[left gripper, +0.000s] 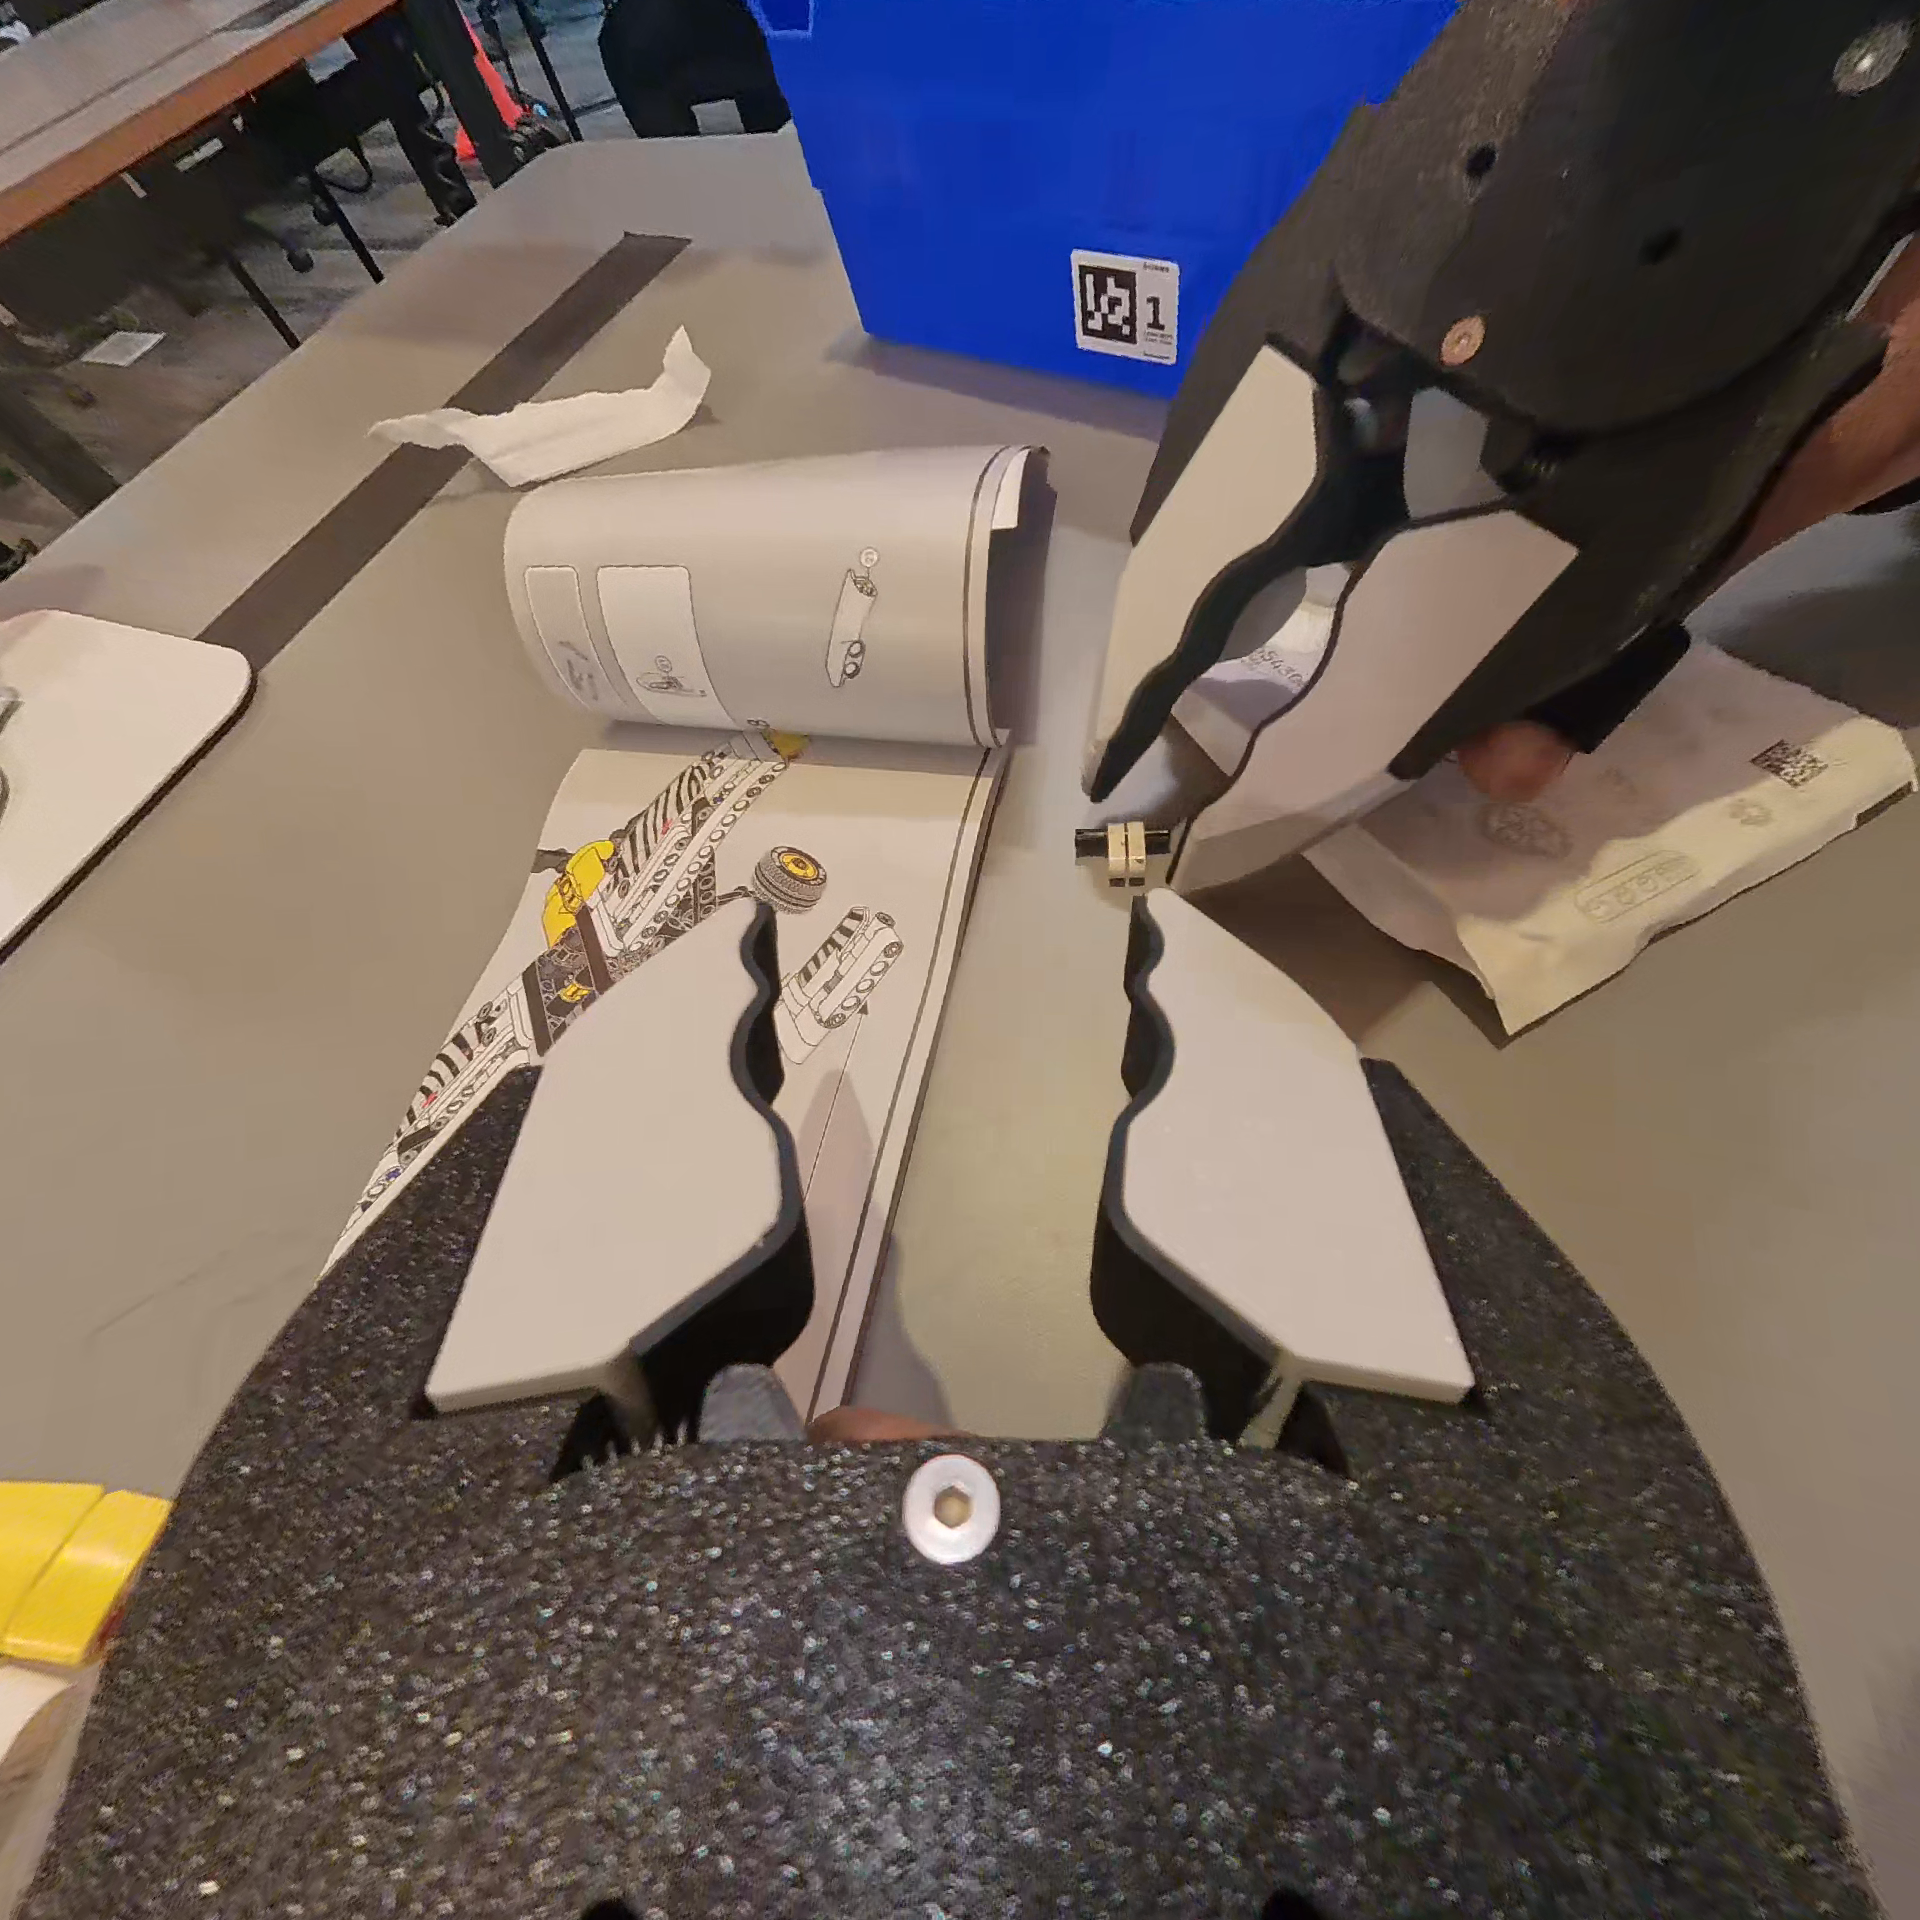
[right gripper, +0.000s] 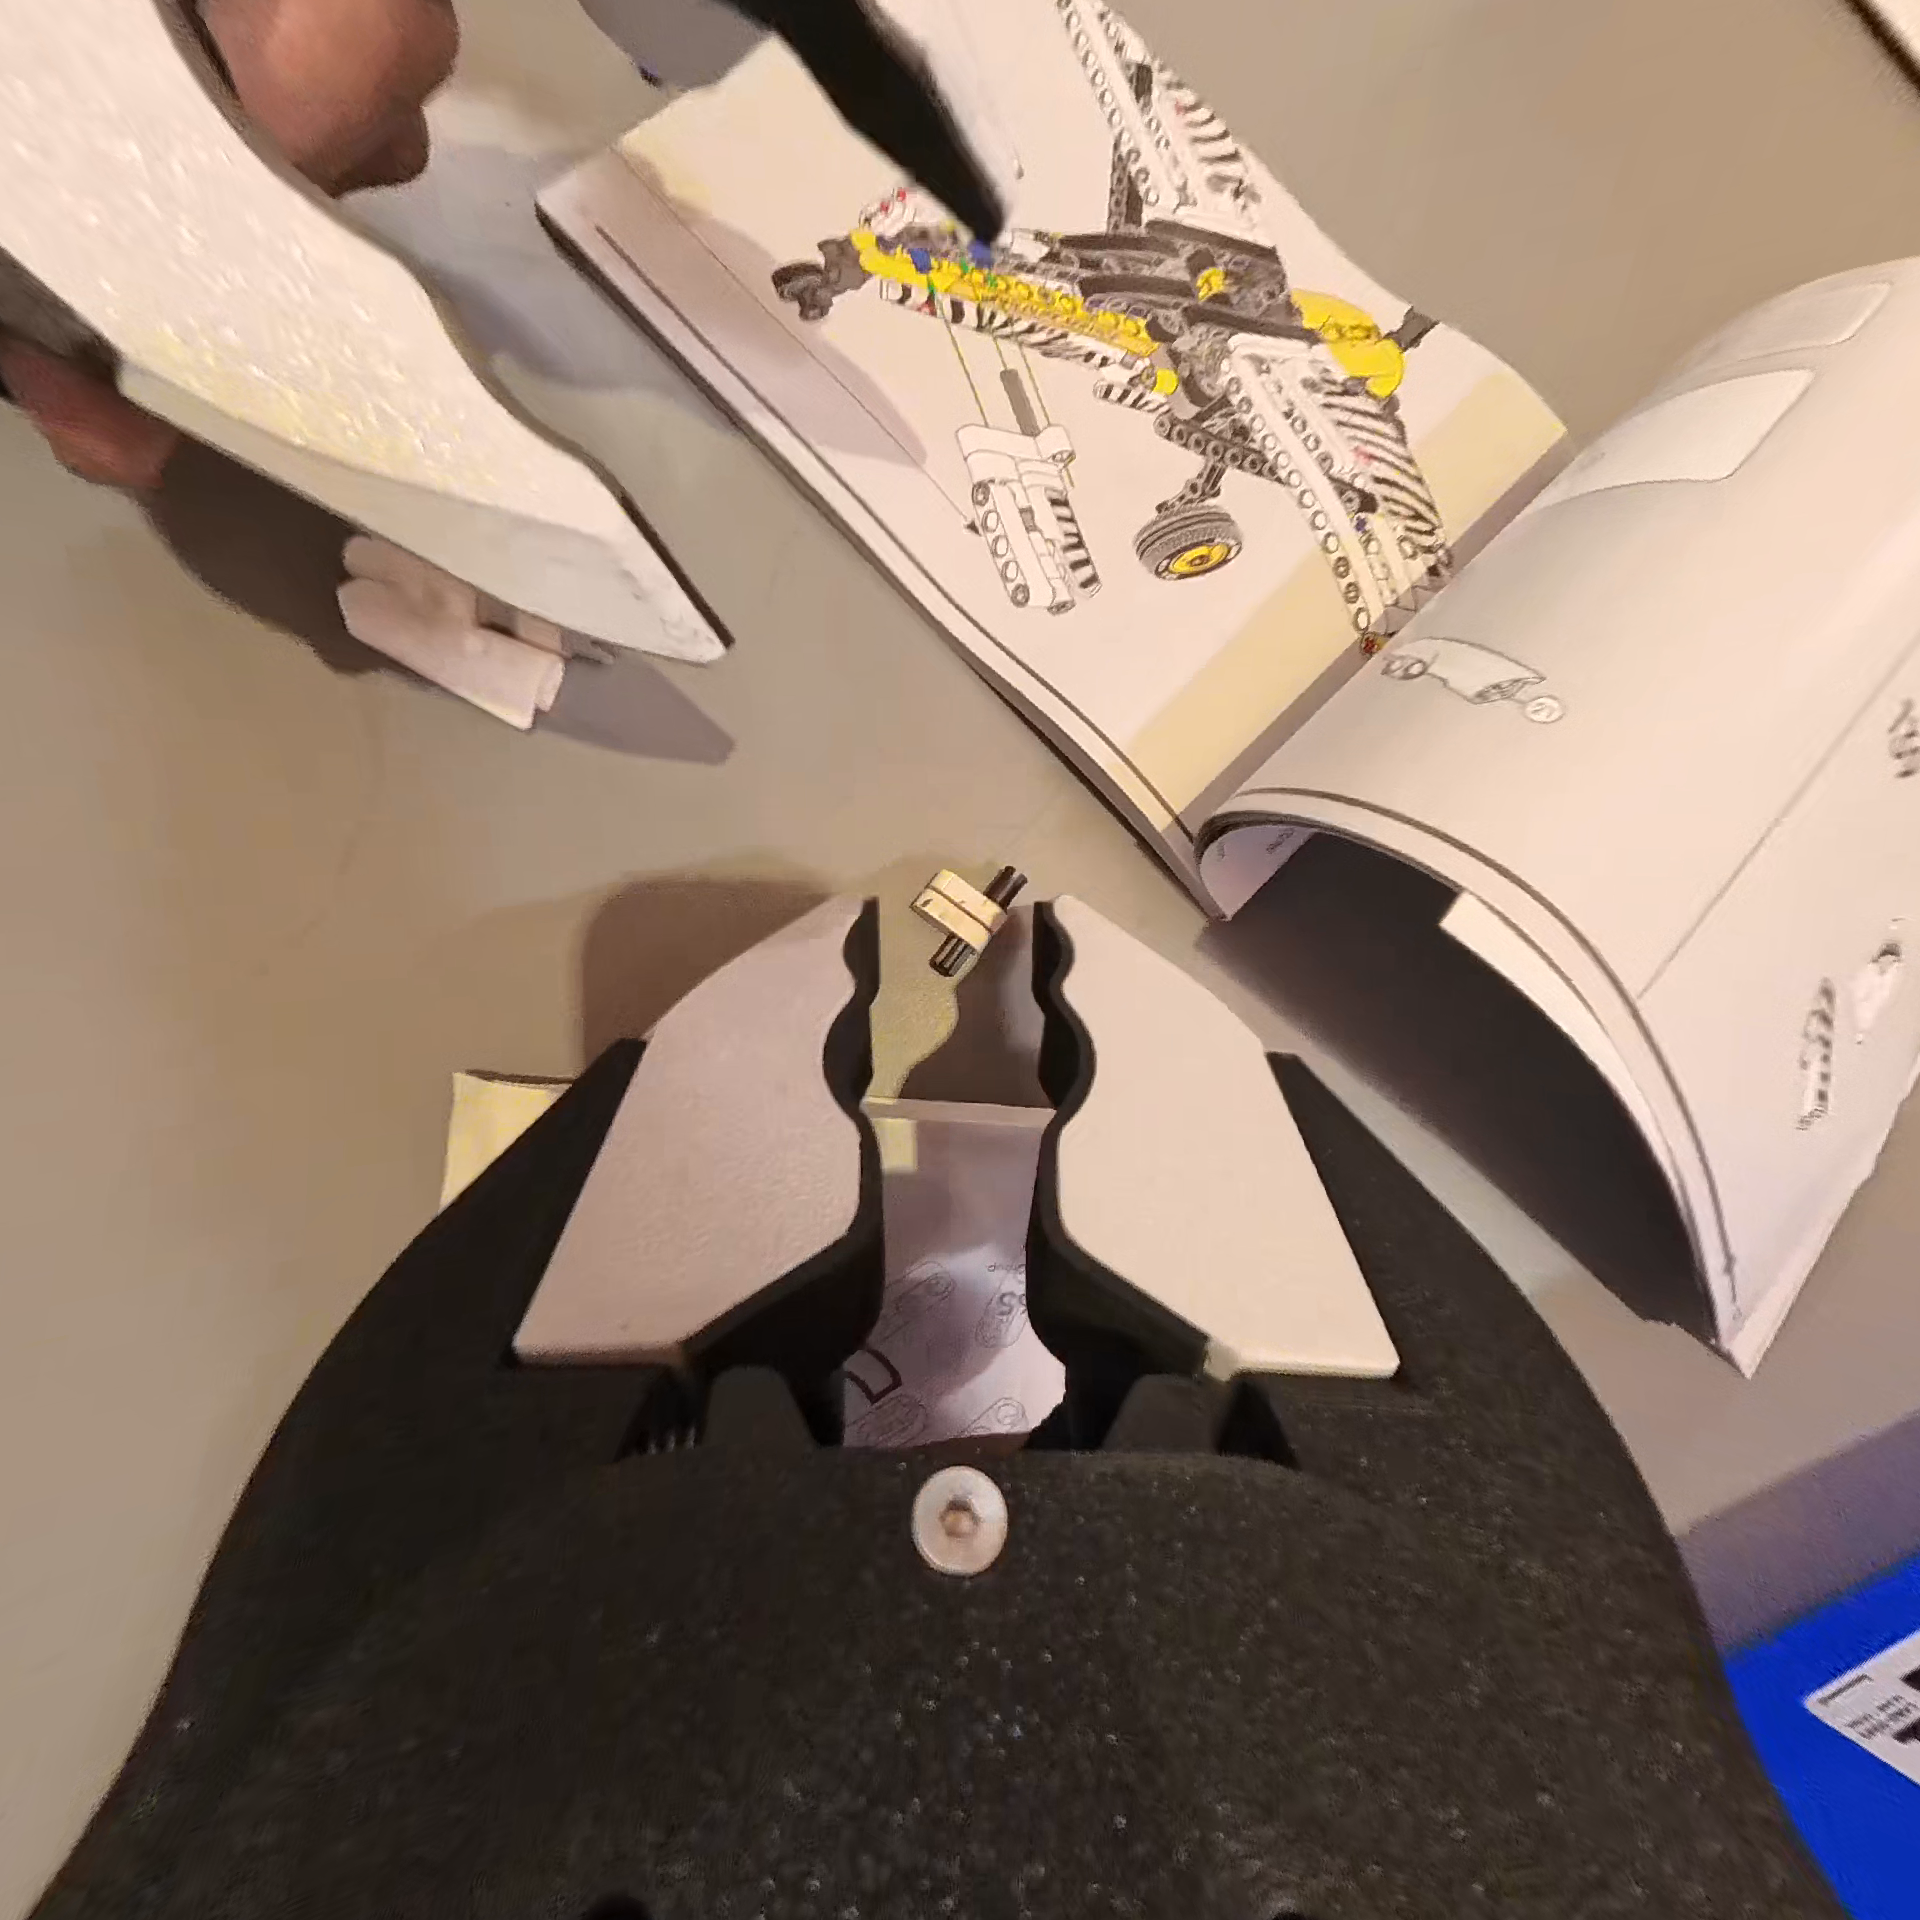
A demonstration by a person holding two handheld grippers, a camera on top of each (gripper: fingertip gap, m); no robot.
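A small part, a black axle with two cream bushes (left gripper: 1127, 852), lies on the grey table (left gripper: 312, 987). My right gripper (right gripper: 958, 912) is open with its fingertips on either side of the part (right gripper: 961, 920). There is a gap at its left pad, so the part is not held. The right gripper also shows in the left wrist view (left gripper: 1138, 831), reaching down from the upper right. My left gripper (left gripper: 954, 912) is wide open and empty, just short of the part, with its left finger over an open instruction booklet (left gripper: 727, 883).
A printed white paper bag (left gripper: 1558, 862) lies under the right gripper. A blue bin (left gripper: 1039, 156) stands behind. A crumpled tissue (left gripper: 561, 416), a white board (left gripper: 104, 727) and yellow pieces (left gripper: 62, 1558) are at the left. A blurred white object (right gripper: 457, 634) lies under the left gripper's finger (right gripper: 416, 436). The crumpled tissue (left gripper: 561, 416) is about equally far from each gripper, around 30 centimeters.
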